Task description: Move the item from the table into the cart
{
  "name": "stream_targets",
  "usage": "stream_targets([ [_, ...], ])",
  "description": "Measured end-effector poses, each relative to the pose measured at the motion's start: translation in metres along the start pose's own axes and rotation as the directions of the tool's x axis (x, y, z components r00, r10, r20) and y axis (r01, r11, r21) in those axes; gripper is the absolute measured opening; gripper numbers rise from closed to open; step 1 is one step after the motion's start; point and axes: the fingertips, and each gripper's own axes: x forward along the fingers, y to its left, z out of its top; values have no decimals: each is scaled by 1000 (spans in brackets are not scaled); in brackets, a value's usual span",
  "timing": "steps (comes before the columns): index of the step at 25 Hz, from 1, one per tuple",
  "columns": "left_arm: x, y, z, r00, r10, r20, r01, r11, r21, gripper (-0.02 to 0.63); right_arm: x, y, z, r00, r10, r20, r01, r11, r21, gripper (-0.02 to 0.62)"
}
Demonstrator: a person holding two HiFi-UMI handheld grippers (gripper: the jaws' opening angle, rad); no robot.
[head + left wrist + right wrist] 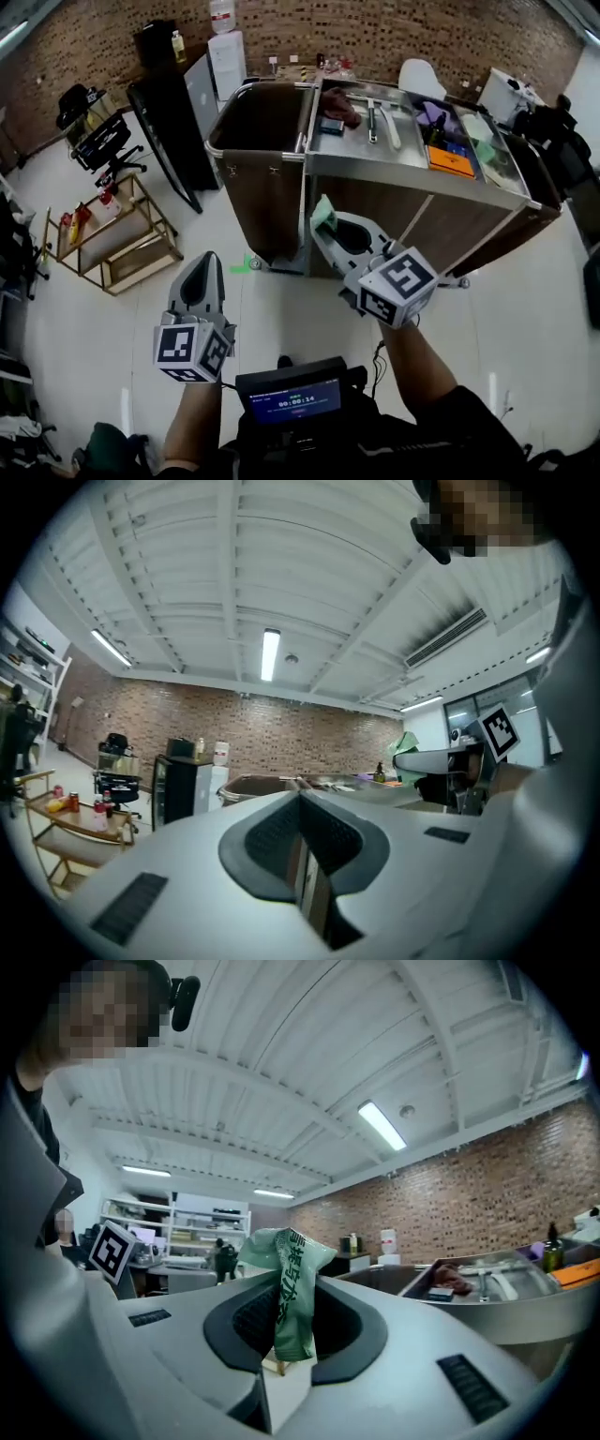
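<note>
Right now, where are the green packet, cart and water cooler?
green packet point(292, 1287), right gripper view, its printed middle.
cart point(265, 202), head view, brown front wall.
water cooler point(227, 64), head view, white body.

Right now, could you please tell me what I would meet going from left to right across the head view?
Wooden rack → left tool → right tool shut on a green packet → orange book.

Workshop: brick wall point(394, 37), shelving point(131, 253)
</note>
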Motion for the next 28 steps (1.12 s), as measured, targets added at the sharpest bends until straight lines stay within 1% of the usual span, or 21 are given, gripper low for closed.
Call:
stream_targets([
  [2,44,-11,1,997,-80,2,80,997,3,2,-4,-40,1,996,-89,7,89,996,-5,29],
  [4,82,-21,1,987,-162,-5,162,987,2,2,-8,-72,4,985,-170,9,170,985,-6,29],
  [6,115,-33,5,968,-249,-4,249,968,5,2,-11,-98,7,971,-240,1,240,971,-12,29],
  [8,145,-43,11,945,-326,10,326,945,23,2,-12,-120,8,955,-295,-7,295,955,-28,29],
  [11,186,-53,16,917,-400,12,398,915,69,2,-12,-150,9,936,-351,7,351,936,-12,29],
  [14,224,-68,25,900,-435,13,434,899,63,2,-14,-181,15,922,-387,-3,387,922,-22,29],
  [17,264,-87,39,893,-449,24,446,893,61,2,-12,-218,29,922,-387,4,387,921,-34,29],
  [20,301,-107,44,896,-445,14,443,894,73,2,-6,-257,43,934,-358,7,358,932,-51,29],
  [24,343,-129,50,899,-438,17,435,896,91,2,12,-309,59,950,-307,-49,298,944,-141,28],
  [26,367,-129,57,903,-429,23,425,900,96,2,32,-333,65,959,-270,-84,253,952,-171,28],
  [28,395,-125,62,907,-421,12,419,904,90,2,59,-358,66,962,-242,-127,216,957,-192,29],
])
